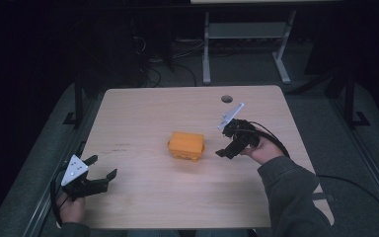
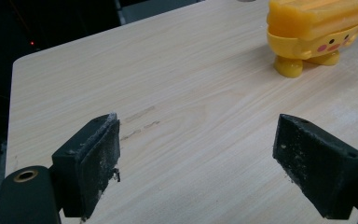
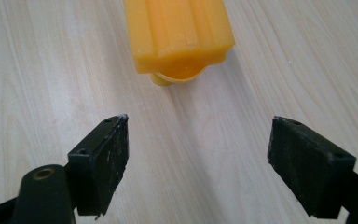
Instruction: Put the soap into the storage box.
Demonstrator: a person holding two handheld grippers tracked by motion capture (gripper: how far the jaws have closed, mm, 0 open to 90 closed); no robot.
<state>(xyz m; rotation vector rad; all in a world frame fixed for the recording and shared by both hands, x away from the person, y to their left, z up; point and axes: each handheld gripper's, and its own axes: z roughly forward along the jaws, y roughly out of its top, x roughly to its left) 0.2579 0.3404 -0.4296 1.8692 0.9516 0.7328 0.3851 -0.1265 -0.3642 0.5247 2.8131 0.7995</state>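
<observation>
An orange-yellow plastic toy box with small feet and a cartoon face stands near the middle of the wooden table. My right gripper hovers just to its right, open, jaws pointing at the toy, nothing between them. My left gripper sits low near the table's front left, open and empty. From it the toy appears far off at the upper right, face and feet visible.
A round cable hole sits near the table's far edge. Beyond the table stands a grey desk frame on a dark floor with cables. Faint dark marks streak the wood ahead of the left gripper.
</observation>
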